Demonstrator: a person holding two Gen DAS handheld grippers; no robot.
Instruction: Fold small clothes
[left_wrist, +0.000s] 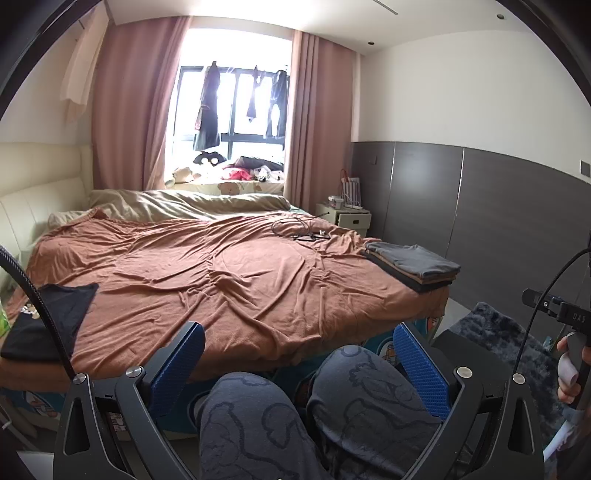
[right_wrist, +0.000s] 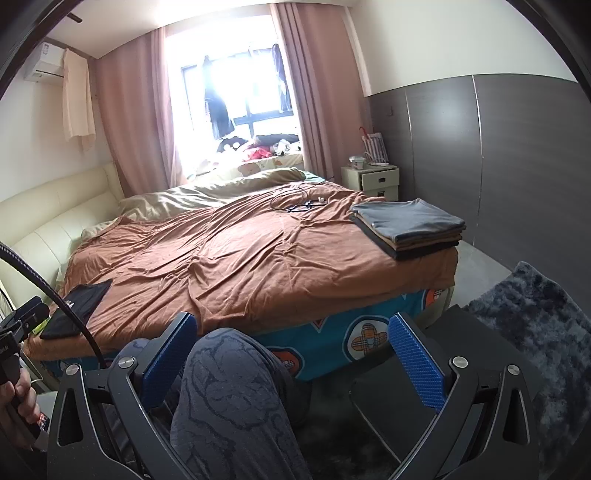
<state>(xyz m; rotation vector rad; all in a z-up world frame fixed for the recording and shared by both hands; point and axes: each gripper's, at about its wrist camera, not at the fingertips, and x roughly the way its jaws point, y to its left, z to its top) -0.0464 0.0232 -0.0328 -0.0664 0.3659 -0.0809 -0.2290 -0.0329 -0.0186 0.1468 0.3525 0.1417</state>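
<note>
Both tools, left tool (left_wrist: 299, 365) and right tool (right_wrist: 291, 354), hang open and empty over the person's knees. Folded stack (left_wrist: 412, 266) lies ahead-right on the bed (left_wrist: 229, 280); black garment (left_wrist: 51, 325) ahead-left, unfolded. Judged between items: next, reach left for it.

Bright window (left_wrist: 229, 107), pink curtains (right_wrist: 136, 110), grey wall panels (right_wrist: 517, 147), cream headboard (right_wrist: 55, 221), possibly concrete floor (right_wrist: 487, 258)

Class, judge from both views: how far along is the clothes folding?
Done: a folded stack sits on the bed's right corner. In hand: nothing; the left gripper and right gripper are open above the person's knees. Left: the black garment at the left edge.
</note>
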